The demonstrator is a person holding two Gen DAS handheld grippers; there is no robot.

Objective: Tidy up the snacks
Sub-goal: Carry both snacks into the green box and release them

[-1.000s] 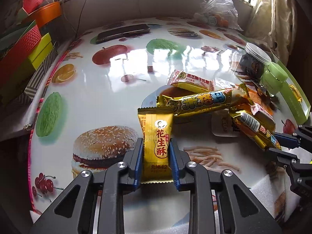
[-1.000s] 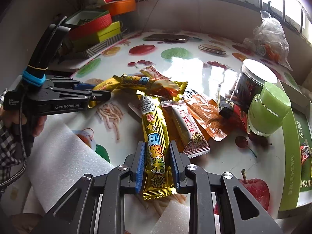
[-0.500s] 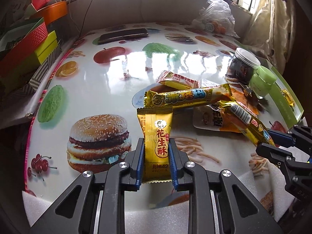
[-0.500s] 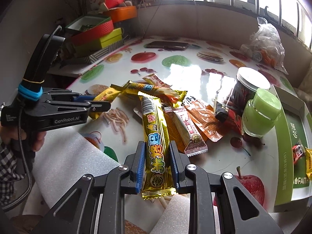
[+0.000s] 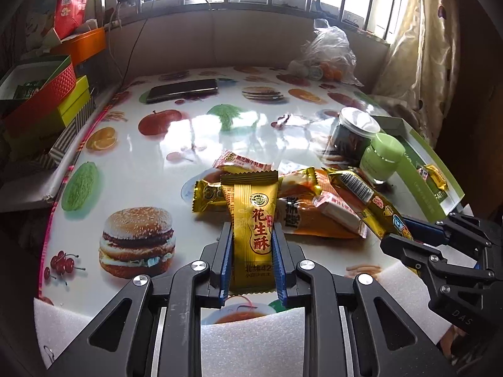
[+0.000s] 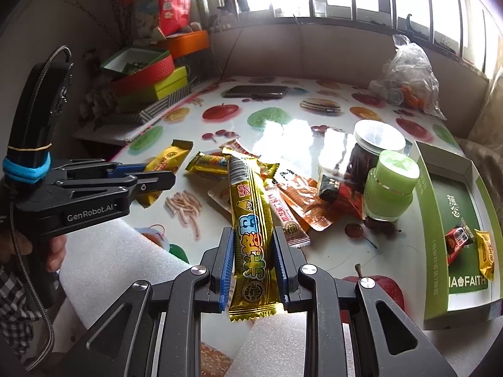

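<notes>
My left gripper (image 5: 253, 242) is shut on a short gold peanut-candy packet (image 5: 253, 220), lifted off the table. In the right wrist view that left gripper (image 6: 157, 177) shows at the left with the same gold packet (image 6: 165, 165) in it. A long gold snack bar (image 6: 251, 229) is clamped in my right gripper (image 6: 254, 251), held above the pile. The right gripper (image 5: 396, 232) enters the left wrist view from the right with the long bar (image 5: 367, 198). Several loose snack packets (image 5: 301, 207) lie heaped on the table (image 5: 141, 163).
A clear jar (image 6: 374, 154) and a green jar (image 6: 389, 188) stand right of the pile. A green box lid (image 6: 456, 220) with small packets lies at the far right. A phone (image 5: 182, 89), a plastic bag (image 5: 327, 56), stacked boxes (image 5: 41, 100) and white foam (image 6: 107, 260) surround the table.
Both grippers have risen and drawn back with their packets. The peanut-candy packet and the long bar have come up off the pile, and more of the table shows.
</notes>
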